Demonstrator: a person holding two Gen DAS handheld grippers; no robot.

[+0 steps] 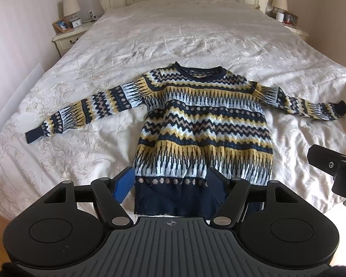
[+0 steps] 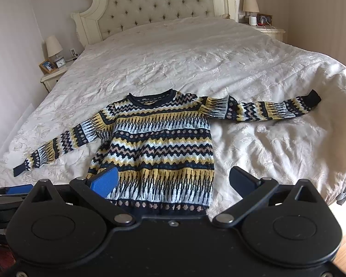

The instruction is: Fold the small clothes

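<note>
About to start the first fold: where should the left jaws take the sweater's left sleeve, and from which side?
Grip the navy cuff at the end of the left sleeve, coming from the outer left. The sweater lies flat with that sleeve spread out, its cuff a free edge on the bedspread.

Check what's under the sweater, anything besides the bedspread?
Only the white bedspread shows around the sweater, which lies flat, sleeves spread. Whatever sits directly beneath the knit is covered; no bulge suggests anything hidden. Both grippers hover open near the hem.

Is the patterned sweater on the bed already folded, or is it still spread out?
Spread out: the sweater lies flat on the bed, both sleeves extended sideways.
</note>
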